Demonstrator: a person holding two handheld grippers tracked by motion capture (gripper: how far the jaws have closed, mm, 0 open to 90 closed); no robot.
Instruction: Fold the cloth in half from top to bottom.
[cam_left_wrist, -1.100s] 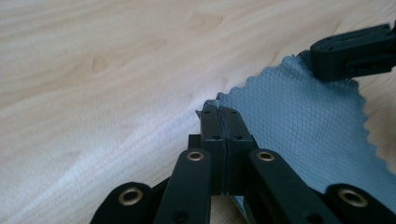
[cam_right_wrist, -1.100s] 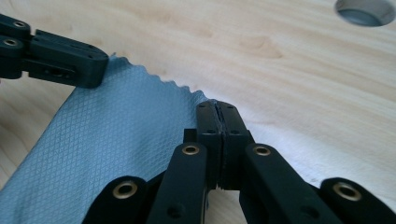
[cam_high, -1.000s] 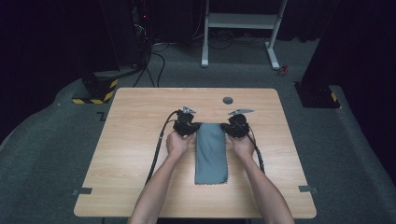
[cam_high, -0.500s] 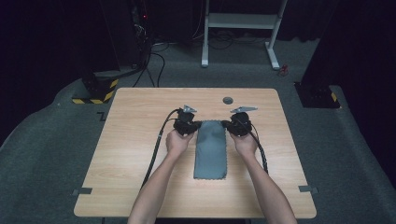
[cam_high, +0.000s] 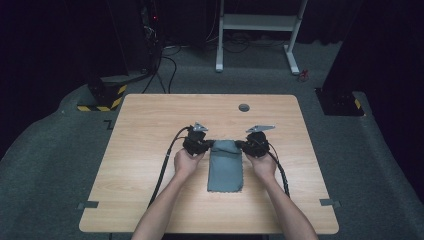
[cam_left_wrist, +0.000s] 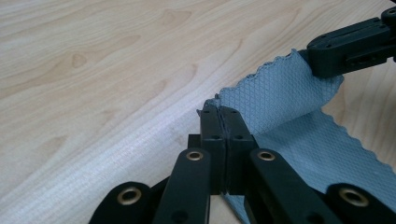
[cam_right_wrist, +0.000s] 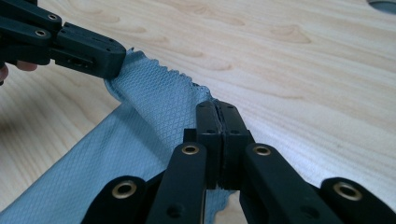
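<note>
Cloth (cam_high: 225, 167), a grey-blue textured one, sits near the middle of the wooden table (cam_high: 150, 130). Its far edge is lifted: left gripper (cam_high: 199, 145) pinches the 11 o'clock corner, right gripper (cam_high: 256, 143) clamps the 1 o'clock corner, both jaws squeezed tight on fabric.

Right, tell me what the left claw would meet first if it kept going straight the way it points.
Probably the right claw. The left claw, shut on a corner of the blue cloth, points along its lifted edge toward the opposite corner; depth is unclear, so it might pass beside onto bare table.
</note>
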